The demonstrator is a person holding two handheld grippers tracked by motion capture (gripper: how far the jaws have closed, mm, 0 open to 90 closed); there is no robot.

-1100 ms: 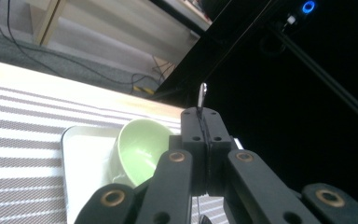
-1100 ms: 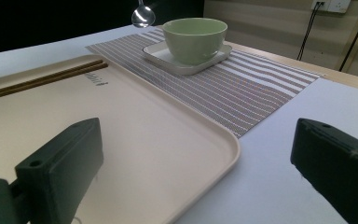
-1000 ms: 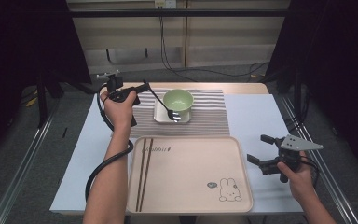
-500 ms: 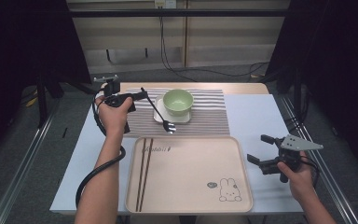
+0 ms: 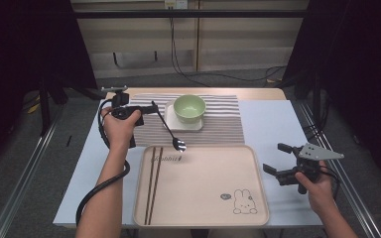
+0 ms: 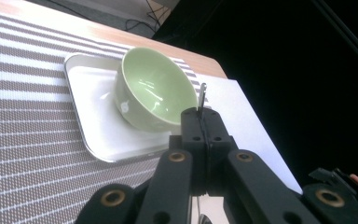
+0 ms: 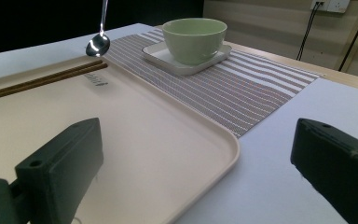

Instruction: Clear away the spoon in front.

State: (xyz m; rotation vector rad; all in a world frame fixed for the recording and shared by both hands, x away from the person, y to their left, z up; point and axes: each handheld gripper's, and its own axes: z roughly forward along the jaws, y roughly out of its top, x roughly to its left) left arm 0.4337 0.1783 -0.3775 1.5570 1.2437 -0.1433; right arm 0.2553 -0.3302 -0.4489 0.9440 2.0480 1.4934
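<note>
My left gripper (image 5: 146, 110) is shut on the handle of a metal spoon (image 5: 168, 130), over the striped placemat (image 5: 223, 124). The spoon slants down, and its bowl (image 7: 98, 45) hangs just above the far edge of the beige tray (image 5: 203, 198). In the left gripper view the jaws (image 6: 200, 119) meet on the thin handle (image 6: 203, 93). A green bowl (image 5: 189, 107) stands on a small white plate (image 5: 178, 125) to the right of the spoon. My right gripper (image 5: 274, 157) is open and holds nothing, low over the table right of the tray.
Two brown chopsticks (image 5: 153, 183) lie along the tray's left side, and a rabbit drawing (image 5: 244, 202) marks its near right corner. The light blue table top (image 5: 270, 124) shows right of the placemat. A cable (image 5: 96, 191) trails from the left gripper.
My left gripper has drawn back and to the left with the spoon, taking its bowl from the white plate beside the green bowl to the tray's far edge. The right gripper has stayed still.
</note>
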